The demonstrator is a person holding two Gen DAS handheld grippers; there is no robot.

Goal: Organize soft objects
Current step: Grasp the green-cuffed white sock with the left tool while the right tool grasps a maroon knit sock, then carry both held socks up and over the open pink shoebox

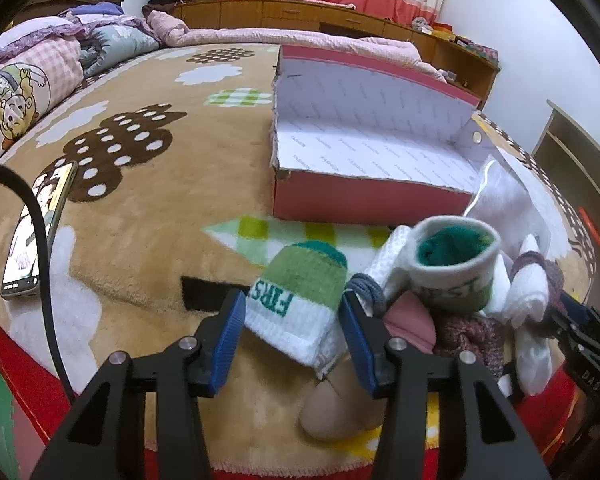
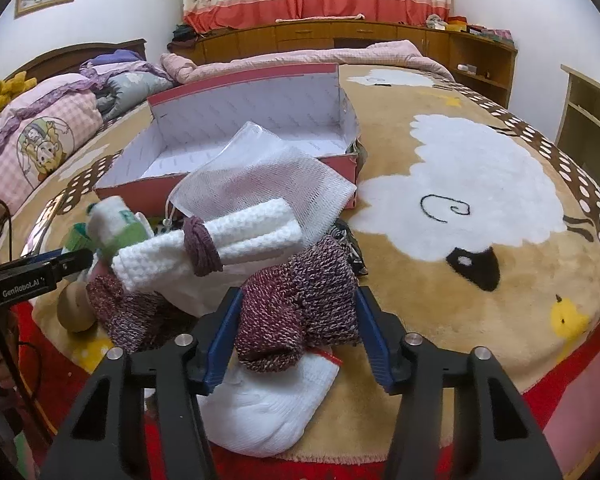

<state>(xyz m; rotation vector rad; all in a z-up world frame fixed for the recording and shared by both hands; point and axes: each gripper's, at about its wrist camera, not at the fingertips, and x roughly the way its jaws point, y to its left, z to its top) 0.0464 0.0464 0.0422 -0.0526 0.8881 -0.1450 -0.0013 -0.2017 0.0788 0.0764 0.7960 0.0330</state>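
Bedroom setting; work surface is a bed covered by a tan cartoon blanket, with an open red box standing behind a heap of soft items.

Left wrist view: left hand-held gripper straddles a green-and-white rolled sock; pads at its sides, firm contact not confirmed.

Right wrist view: right hand-held gripper part-open around a maroon knit item; right pad appears just clear.

Judgement: grasp step in hand. Next move calls for full closure, then lifting to the box.
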